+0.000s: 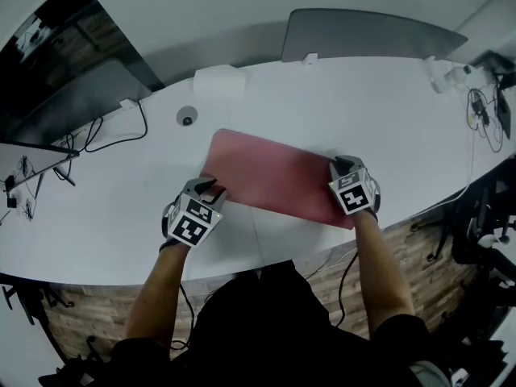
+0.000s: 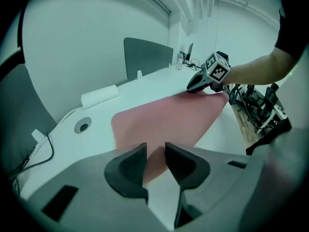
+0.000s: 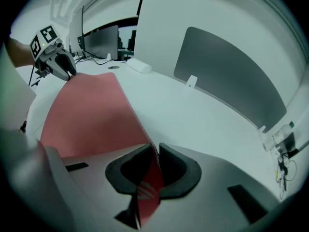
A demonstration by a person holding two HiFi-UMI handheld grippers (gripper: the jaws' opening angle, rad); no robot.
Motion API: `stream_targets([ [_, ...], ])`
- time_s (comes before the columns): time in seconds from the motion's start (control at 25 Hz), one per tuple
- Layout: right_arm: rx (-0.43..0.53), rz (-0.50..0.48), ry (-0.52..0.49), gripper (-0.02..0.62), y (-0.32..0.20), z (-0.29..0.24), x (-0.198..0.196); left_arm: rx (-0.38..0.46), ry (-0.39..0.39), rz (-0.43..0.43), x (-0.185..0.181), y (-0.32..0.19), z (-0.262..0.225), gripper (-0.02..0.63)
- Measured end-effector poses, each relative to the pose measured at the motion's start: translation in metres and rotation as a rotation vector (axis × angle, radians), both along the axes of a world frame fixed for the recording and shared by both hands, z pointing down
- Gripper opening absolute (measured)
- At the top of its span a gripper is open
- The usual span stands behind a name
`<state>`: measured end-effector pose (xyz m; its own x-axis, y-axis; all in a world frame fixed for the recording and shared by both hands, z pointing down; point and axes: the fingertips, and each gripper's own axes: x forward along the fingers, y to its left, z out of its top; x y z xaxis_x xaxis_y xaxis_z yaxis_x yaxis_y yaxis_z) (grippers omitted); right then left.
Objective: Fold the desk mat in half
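– Left gripper (image 2: 155, 158) first, since its jaws fill the foreground of its own view. State?

– Jaws spread, with a clear gap between the pads and nothing pinched. Through the gap shows the near-left corner of the desk mat (image 2: 169, 115), lying on the desk (image 2: 145, 83). Whether a pad touches that corner cannot be told.

– Right gripper (image 3: 155, 166)?

– Pressed onto the mat. A strip of the pink sheet stands upright between the two pads, lifted off the desk surface. The head view places this gripper at the mat's right short edge.

– Position of the mat itself?

– On the white desk, centred before the person, near the front edge and slightly askew to it. Apart from the pinched right end it lies flat and unfolded.

– Grippers relative to each other?

– One at each end of the mat, well apart. Each shows in the other's view.

– Other items on the desk?

– A round cable grommet (image 1: 187, 118) and a white box (image 1: 218, 79) sit beyond the mat's far-left corner, clear of it. Grey divider panels (image 1: 363, 35) stand along the back edge. Cables (image 1: 121, 131) trail at the left end.
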<state>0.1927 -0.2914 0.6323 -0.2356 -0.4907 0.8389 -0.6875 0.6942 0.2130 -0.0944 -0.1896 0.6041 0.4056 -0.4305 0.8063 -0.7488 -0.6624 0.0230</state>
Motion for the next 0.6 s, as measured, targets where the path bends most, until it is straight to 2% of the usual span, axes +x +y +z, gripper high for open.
stream_targets([
  [0.08,-0.009,0.008,-0.002,0.069,-0.002,-0.005,0.001,-0.011,0.0,0.005,0.0,0.0,0.01,0.118],
  [0.16,0.026,0.032,-0.022,0.083,-0.003,-0.021,0.002,-0.012,0.003,-0.003,-0.001,0.0,0.017,0.118],
  [0.32,0.046,0.034,-0.119,0.098,0.022,-0.051,-0.01,-0.025,0.003,-0.03,-0.002,0.001,0.019,0.118],
  [0.48,-0.072,-0.111,-0.226,0.169,0.087,-0.061,-0.052,-0.032,0.003,-0.031,-0.003,0.001,0.02,0.117],
  [0.6,-0.14,-0.217,-0.222,0.183,0.134,-0.055,-0.073,-0.026,0.008,-0.023,-0.003,0.002,0.023,0.117],
])
